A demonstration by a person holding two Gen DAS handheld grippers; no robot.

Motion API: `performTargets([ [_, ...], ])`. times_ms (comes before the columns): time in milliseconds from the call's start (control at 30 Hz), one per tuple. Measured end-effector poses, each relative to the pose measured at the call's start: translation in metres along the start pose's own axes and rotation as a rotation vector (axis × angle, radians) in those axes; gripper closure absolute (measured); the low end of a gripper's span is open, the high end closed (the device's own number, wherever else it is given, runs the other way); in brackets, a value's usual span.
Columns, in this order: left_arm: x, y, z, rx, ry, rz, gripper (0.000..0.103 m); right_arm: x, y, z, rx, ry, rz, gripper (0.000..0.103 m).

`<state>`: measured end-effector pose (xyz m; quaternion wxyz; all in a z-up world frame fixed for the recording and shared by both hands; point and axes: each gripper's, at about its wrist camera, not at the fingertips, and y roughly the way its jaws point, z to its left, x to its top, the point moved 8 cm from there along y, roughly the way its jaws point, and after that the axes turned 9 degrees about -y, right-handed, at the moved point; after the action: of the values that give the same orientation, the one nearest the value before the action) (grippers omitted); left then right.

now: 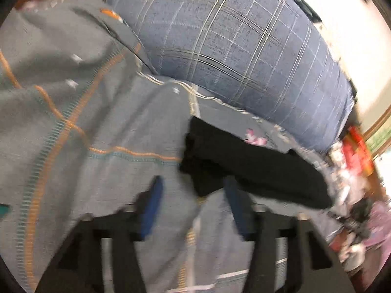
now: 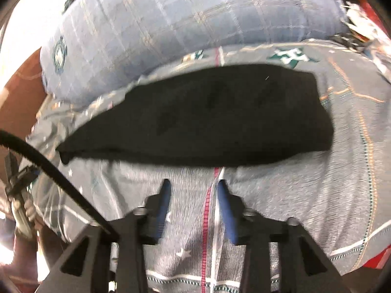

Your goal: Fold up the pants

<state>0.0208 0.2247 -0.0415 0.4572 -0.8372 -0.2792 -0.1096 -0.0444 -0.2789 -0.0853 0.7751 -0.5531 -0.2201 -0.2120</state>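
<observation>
Pants [image 1: 254, 168], black and bunched into a long strip, lie on the grey patterned bedspread [image 1: 97, 122] just ahead-right of the left tool [image 1: 193, 188], whose fingers are spread, its right finger at the pants' edge. From the right wrist, pants [image 2: 207, 117] stretch crosswise ahead of the spread, empty right tool [image 2: 194, 189]; a blue plaid pillow [image 2: 171, 24] lies beyond.

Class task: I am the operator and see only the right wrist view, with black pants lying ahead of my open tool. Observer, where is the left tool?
Observer: The left tool is open, at one end of the black pants.
Operator: Is it gripping cloth?
Observer: No; one finger sits just under the pants' edge, nothing lies between the two.
Operator: Anything near that end?
Observer: Yes, a pink-and-white print on the bedsheet behind the pants.
</observation>
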Motion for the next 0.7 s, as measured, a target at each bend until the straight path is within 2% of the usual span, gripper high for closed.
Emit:
performTargets([
  [133, 0.008, 0.037, -0.025, -0.113, -0.088, 0.090, 0.046, 0.004, 0.000, -0.003, 0.026, 0.040, -0.006, 0.058],
  [200, 0.013, 0.055, -0.031, -0.112, -0.123, 0.107, 0.046, 0.000, 0.001, 0.001, 0.017, 0.032, 0.003, 0.058],
  [233, 0.016, 0.065, -0.033, -0.102, -0.137, 0.121, 0.053, 0.000, 0.002, 0.001, 0.015, 0.023, 0.009, 0.058],
  [267, 0.018, 0.071, -0.038, -0.104, -0.139, 0.133, 0.088, -0.002, 0.005, 0.003, 0.007, 0.021, 0.011, 0.058],
  [300, 0.020, 0.079, -0.044, -0.104, -0.130, 0.156, 0.100, -0.003, 0.006, 0.002, 0.004, 0.018, 0.013, 0.058],
  [367, 0.031, 0.080, -0.059, -0.095, -0.089, 0.133, 0.099, -0.007, 0.010, -0.005, 0.007, 0.027, 0.007, 0.058],
  [400, 0.042, 0.072, -0.078, -0.088, -0.021, 0.084, 0.099, -0.010, 0.012, -0.007, 0.007, 0.033, 0.005, 0.058],
  [500, 0.064, 0.046, -0.119, -0.127, 0.075, -0.016, 0.099, -0.013, 0.017, -0.013, 0.005, 0.031, 0.011, 0.058],
  [600, 0.067, 0.026, -0.138, -0.131, 0.137, -0.067, 0.098, -0.012, 0.017, -0.012, 0.003, 0.017, -0.001, 0.058],
  [667, 0.054, 0.027, -0.125, -0.072, 0.182, -0.071, 0.093, -0.012, 0.017, -0.009, 0.006, 0.011, -0.004, 0.058],
  [700, 0.039, 0.038, -0.105, 0.019, 0.205, -0.049, 0.091, -0.013, 0.018, -0.009, 0.008, 0.008, -0.002, 0.058],
])
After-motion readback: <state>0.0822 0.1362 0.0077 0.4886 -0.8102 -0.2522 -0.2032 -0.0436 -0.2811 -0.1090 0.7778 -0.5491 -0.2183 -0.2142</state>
